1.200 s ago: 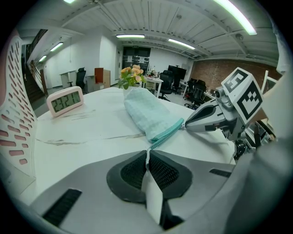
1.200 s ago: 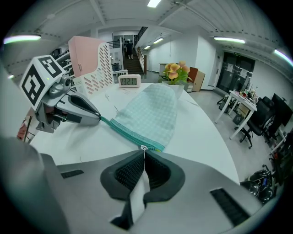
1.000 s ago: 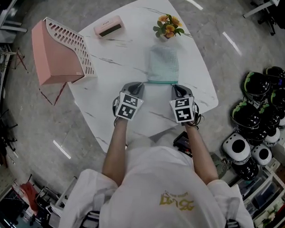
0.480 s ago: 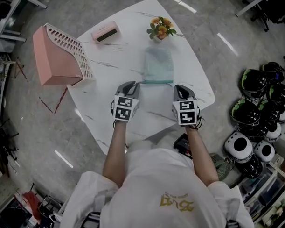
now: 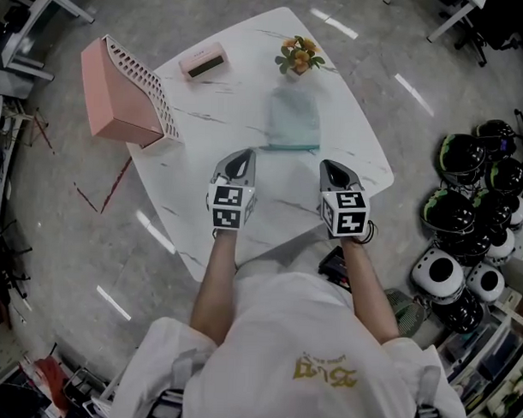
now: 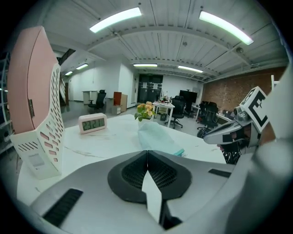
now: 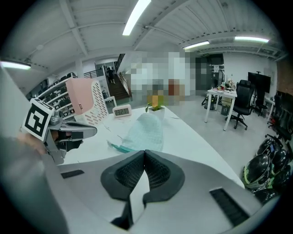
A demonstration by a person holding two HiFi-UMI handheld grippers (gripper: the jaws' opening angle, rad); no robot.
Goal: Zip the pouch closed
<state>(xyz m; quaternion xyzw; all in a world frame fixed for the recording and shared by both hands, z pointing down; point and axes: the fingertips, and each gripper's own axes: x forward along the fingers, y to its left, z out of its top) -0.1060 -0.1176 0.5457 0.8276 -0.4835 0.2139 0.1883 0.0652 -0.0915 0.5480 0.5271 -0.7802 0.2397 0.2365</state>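
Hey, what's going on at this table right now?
A person at a white table holds a gripper in each hand. The left gripper and right gripper hover over the near side, jaws shut, holding nothing. The pale green pouch lies flat just beyond them, untouched, its teal zipper edge toward the person; whether it is zipped is too small to tell. A flower pot, a clock and a pink rack sit farther back.

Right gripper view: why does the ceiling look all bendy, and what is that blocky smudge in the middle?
Right gripper view: the wide-angle lens curves the ceiling and darkens the corners; the blocky patch was laid over afterwards to hide faces. Head view: the floor shows bright streaks of reflected light.
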